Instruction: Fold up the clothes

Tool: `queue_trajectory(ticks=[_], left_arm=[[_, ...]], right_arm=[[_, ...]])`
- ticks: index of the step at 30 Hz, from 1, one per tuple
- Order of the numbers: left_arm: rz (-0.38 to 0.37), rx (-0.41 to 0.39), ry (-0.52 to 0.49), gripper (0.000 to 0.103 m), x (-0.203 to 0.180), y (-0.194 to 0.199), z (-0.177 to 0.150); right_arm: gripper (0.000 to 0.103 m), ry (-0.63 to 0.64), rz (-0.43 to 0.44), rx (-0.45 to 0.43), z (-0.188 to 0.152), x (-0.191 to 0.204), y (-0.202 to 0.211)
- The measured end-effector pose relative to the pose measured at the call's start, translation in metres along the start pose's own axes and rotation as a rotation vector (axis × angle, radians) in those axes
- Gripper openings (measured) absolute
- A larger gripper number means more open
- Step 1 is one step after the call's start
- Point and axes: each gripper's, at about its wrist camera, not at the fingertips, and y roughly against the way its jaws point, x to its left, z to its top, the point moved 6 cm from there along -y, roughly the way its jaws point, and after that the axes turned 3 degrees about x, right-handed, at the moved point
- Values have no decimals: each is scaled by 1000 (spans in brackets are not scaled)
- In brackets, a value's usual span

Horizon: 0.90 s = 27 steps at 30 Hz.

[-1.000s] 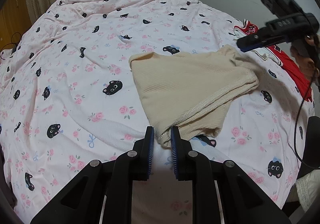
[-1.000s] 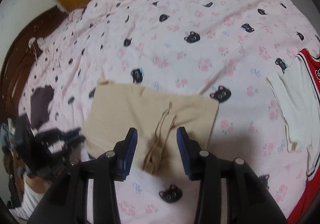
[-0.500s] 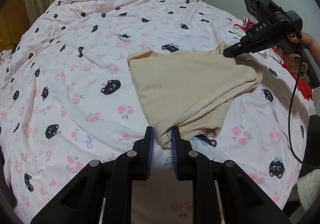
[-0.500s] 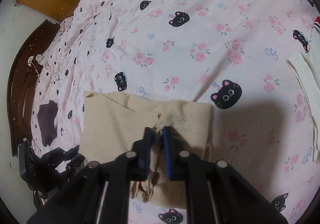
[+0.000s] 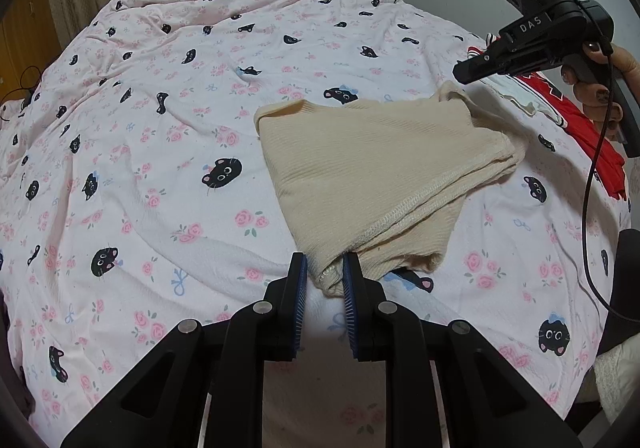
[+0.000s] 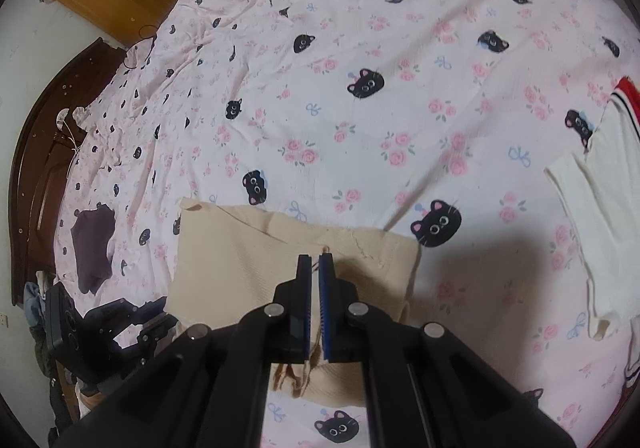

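Both ends are being pinned so the beige knit top can be doubled over on the cat-print duvet. The left gripper is clamping the near hem corner between its pads. The right gripper, angling down from above, is pinching the strap fabric directly ahead of it, jaws nearly together. White and red garments are lying off to its right.

The bed is covered by a pink quilt printed with black cats and roses. On it are laid a folded beige garment, a white garment, a red jersey and a dark cloth.
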Motion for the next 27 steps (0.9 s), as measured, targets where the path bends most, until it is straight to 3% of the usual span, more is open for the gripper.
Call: queue_trajectory(ticks=[18,20,21,27], left_arm=[[0,4,-1,17,-1,1,0],[1,4,-1,17,-1,1,0],[1,4,-1,18,-1,1,0],[2,6,0,18,-1,0,0]], right_arm=[[9,-36,11,57,-12,-6,-20],[27,-45,12,53,-14,-8,-18],[31,-51,10,50,-15,-10,-17],[30,-45,23,69,-22,-9,-22]])
